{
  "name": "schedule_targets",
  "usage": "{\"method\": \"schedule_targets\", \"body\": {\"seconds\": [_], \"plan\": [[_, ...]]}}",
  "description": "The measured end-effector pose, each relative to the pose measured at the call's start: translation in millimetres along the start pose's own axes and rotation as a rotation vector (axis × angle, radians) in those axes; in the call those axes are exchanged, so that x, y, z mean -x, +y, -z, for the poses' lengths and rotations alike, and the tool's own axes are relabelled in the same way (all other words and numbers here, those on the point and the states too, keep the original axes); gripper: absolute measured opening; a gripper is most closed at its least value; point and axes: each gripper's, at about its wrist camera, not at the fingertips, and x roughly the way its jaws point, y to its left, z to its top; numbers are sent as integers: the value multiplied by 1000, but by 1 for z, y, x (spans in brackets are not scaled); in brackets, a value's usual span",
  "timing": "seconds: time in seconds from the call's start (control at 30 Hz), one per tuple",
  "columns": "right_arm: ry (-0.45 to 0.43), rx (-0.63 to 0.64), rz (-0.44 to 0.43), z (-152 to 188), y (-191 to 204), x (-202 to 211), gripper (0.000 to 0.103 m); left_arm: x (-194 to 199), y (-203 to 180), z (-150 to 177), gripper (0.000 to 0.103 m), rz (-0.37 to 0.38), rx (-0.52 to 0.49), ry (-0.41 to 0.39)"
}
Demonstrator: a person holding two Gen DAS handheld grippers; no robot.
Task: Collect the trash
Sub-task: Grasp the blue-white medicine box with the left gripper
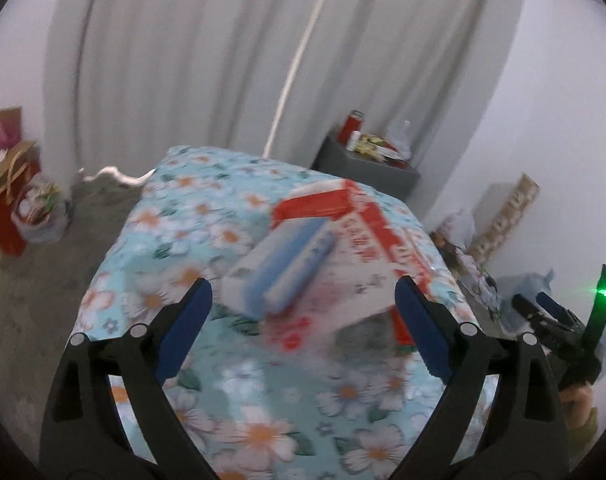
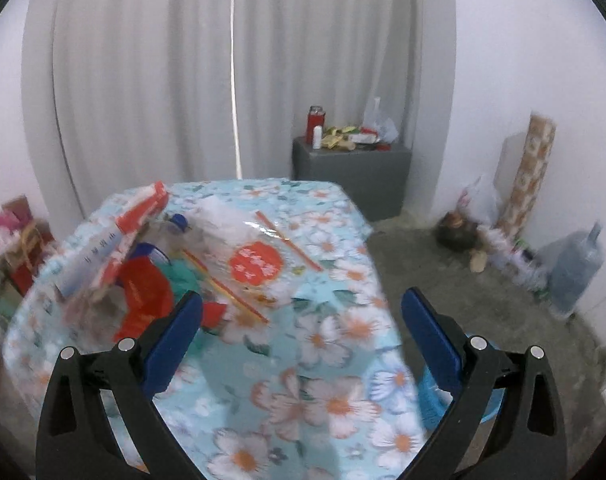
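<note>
Surroundings: grey cabinet (image 2: pixel 353 176) at upper right of centre, against white curtain (image 2: pixel 231 64), topped with a red jar (image 2: pixel 315 121) and clutter. Paper roll (image 2: pixel 529 172) leans on the right wall; water jug (image 2: pixel 575 268) at far right on bare floor (image 2: pixel 483 300). Gift bags (image 1: pixel 11 200) at left edge.

Table (image 2: pixel 327 360), floral cloth, fills the lower centre. Its right edge drops to open floor; a blue bin (image 2: pixel 431 400) shows below that edge, beside the right finger.

Trash, right view: pile at left-centre of table, with a red-white box (image 2: pixel 135 216), bottle (image 2: pixel 175 226), red bag (image 2: pixel 147 292) and clear wrapper (image 2: pixel 255 264). Blurred.

Right gripper (image 2: pixel 303 344): jaws wide apart, empty; pile just above its left finger.

Left gripper (image 1: pixel 303 332): jaws wide apart, nothing held; box (image 1: pixel 343 256) with a blue-white carton (image 1: pixel 287 276) on top lies just beyond the fingertips.
</note>
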Motion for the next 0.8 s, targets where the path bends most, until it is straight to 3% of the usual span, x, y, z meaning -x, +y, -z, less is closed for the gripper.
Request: {"method": "schedule_targets", "body": {"seconds": [0.13,0.37,0.43,0.63,0.8], "plan": [[55,-139,-122,-3,-9,-16,97,-2,11,-1,88,3,21,-16],[201,-307,-254,7,-20,-58,91,-14,6,10,88,13,-126,-36],[228,-344,-272,9,-22,-67,88,-23,0,13,83,-6,-176,-31],[264,-390,-279,6,-23,-86,86,-77,-24,20,73,-173,-439,49],[280,-399,-273,6,-21,-92,86,-112,-22,25,64,-200,-510,152]]}}
